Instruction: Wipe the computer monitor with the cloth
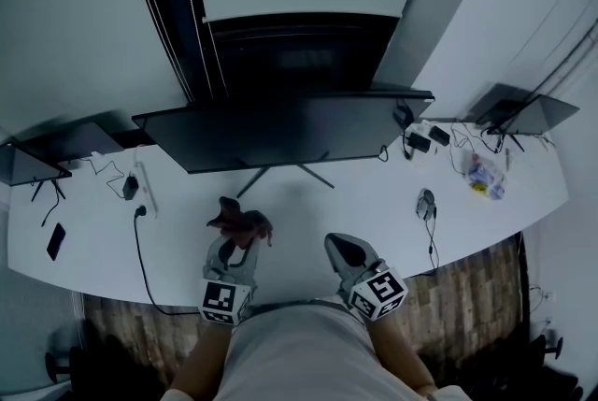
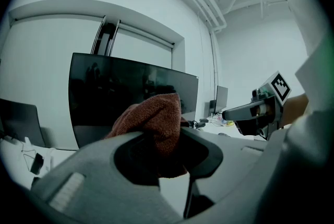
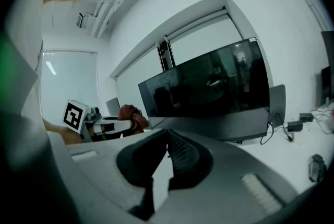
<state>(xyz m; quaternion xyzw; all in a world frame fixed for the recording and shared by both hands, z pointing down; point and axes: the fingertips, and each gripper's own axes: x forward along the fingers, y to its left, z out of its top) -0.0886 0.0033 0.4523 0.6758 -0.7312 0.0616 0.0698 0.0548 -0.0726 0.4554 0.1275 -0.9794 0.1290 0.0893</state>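
Observation:
A wide dark computer monitor [image 1: 280, 130] stands on the white desk [image 1: 299, 221], its screen [image 2: 130, 92] also facing both gripper views [image 3: 209, 87]. My left gripper [image 1: 235, 238] is shut on a rust-brown cloth [image 1: 241, 223], bunched between its jaws [image 2: 156, 126] just in front of the monitor's stand [image 1: 285, 173]. My right gripper [image 1: 342, 250] hovers beside it to the right, shut with nothing between its jaws. In the right gripper view the cloth [image 3: 131, 116] shows at the left, still apart from the screen.
A second monitor [image 1: 37, 156] stands at the left and a laptop [image 1: 523, 109] at the right. A phone [image 1: 56, 240], cables with plugs [image 1: 135, 203], a mouse [image 1: 426, 203], adapters [image 1: 425, 139] and a small packet [image 1: 484, 175] lie on the desk.

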